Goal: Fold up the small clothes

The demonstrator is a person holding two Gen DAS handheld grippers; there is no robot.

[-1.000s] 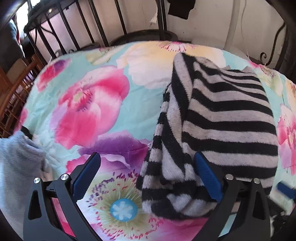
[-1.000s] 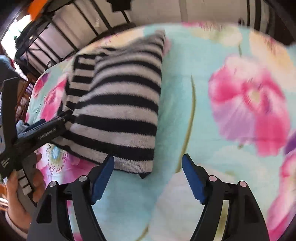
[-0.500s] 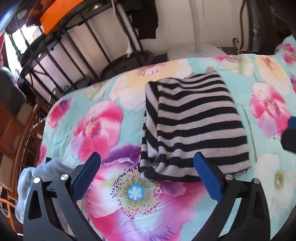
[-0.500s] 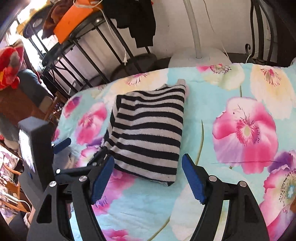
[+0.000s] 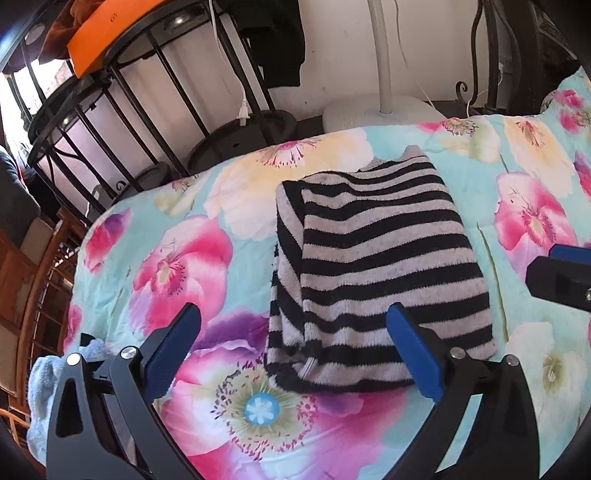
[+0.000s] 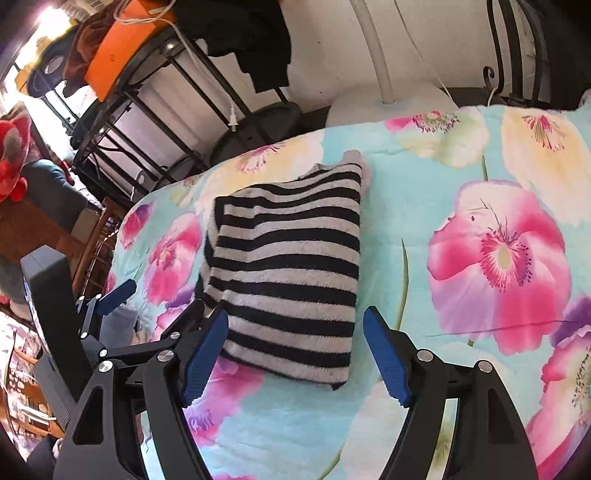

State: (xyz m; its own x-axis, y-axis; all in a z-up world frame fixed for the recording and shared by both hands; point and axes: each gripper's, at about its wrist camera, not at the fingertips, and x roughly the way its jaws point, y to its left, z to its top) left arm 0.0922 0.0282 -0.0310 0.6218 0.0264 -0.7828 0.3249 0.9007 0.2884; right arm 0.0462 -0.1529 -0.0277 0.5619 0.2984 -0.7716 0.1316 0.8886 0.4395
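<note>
A black and grey striped sweater (image 5: 373,266) lies folded into a rectangle on the floral bedspread (image 5: 177,266); it also shows in the right wrist view (image 6: 291,273). My left gripper (image 5: 295,354) is open and empty, held above the sweater's near edge. My right gripper (image 6: 295,354) is open and empty, above the sweater's near right corner. The left gripper (image 6: 159,306) shows at the left of the right wrist view. One of the right gripper's fingers (image 5: 561,277) shows at the right edge of the left wrist view.
A light blue garment (image 5: 48,398) lies at the bed's left edge. Behind the bed stand a black metal rack (image 5: 122,122) with an orange box (image 5: 118,33), a white lamp base (image 5: 376,110) and dark hanging clothes (image 5: 280,40). A wooden chair (image 5: 26,266) stands at left.
Both grippers have pulled back and up from the sweater, which lies released and folded. More of the bed and the room behind is in view.
</note>
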